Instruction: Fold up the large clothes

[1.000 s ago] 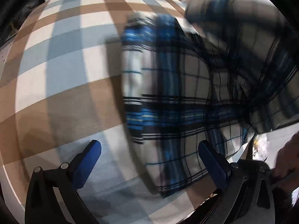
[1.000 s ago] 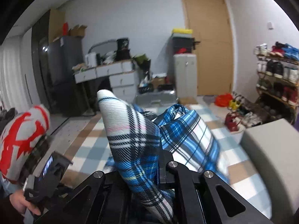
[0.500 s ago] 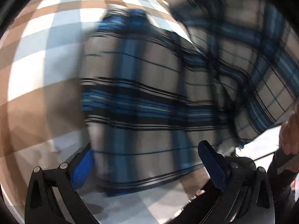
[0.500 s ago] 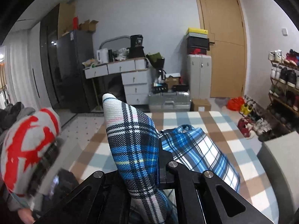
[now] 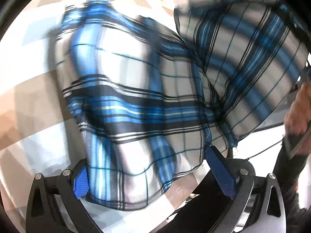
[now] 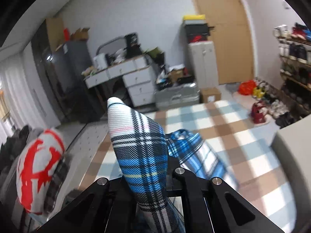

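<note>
Plaid shirt (image 5: 136,104) now between left pads

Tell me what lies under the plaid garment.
Under the plaid garment lies a checked rug in brown, pale blue and white. The rug directly beneath it is hidden. The right gripper lifts one end.

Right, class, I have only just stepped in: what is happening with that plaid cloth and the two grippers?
A person is folding a blue, white and black plaid garment over a checked mat. The right gripper is shut on a bunched edge of the cloth, which sticks up between its fingers, with the rest trailing down onto the mat. The left gripper hangs open above the spread cloth, its blue pads either side of the near edge, not yet clamped. The fold is unfinished.
</note>
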`<state>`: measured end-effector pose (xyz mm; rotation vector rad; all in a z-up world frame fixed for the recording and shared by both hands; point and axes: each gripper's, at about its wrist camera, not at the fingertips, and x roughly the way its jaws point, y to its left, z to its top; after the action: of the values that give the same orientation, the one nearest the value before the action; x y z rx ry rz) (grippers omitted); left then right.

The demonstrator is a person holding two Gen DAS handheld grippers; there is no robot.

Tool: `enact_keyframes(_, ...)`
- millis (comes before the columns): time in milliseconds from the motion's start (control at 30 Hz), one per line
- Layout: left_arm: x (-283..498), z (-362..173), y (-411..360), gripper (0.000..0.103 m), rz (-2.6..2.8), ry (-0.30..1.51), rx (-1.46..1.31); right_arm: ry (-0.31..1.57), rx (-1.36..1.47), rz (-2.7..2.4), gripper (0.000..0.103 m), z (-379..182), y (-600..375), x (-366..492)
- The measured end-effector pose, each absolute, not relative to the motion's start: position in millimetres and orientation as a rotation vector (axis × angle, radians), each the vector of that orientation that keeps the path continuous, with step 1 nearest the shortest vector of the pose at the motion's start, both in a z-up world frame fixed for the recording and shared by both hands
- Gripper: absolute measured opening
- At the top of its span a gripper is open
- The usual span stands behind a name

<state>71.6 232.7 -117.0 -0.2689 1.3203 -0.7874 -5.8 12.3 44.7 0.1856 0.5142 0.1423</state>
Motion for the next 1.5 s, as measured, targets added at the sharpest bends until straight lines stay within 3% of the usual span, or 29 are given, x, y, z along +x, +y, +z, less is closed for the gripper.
enact_keyframes(500, 64.2, -111.8, 126.5, 0.100, -0.870, 1.325, -0.108, 0.467, 0.328, -0.024, 0.003, 50.3, -127.1, -13.7)
enact_keyframes(733, 58.2, -111.2, 99.8, 0.100, -1.012, 1.300, -0.232, 0.462, 0.279, 0.039, 0.003, 83.2, -95.0, 2.8)
enact_keyframes(900, 30.5, -92.5, 153.6, 0.100, -1.029, 1.298, -0.221, 0.457, 0.219, 0.153, 0.003, 95.8, -38.1, 2.2)
enact_keyframes(1033, 15.6, -97.2, 211.9, 0.100, -0.915, 1.297, -0.123, 0.540, 0.014, 0.280, 0.003, 23.7, 32.9, -26.3)
enact_keyframes(1200, 42.5, -118.0, 278.7, 0.100, -0.752, 1.352, -0.324, 0.748, -0.264, 0.338, 0.003, -118.2, 77.6, -65.0)
enact_keyframes(1333, 50.2, -103.2, 289.4, 0.100, -0.795, 1.266, -0.514, 0.750, -0.343, 0.369, 0.004, -126.4, 82.4, -80.7)
enact_keyframes(1500, 46.3, -75.5, 249.8, 0.100, -0.919, 1.119, -0.560, 0.794, -0.313, 0.412, 0.007, -134.3, 65.5, -82.2)
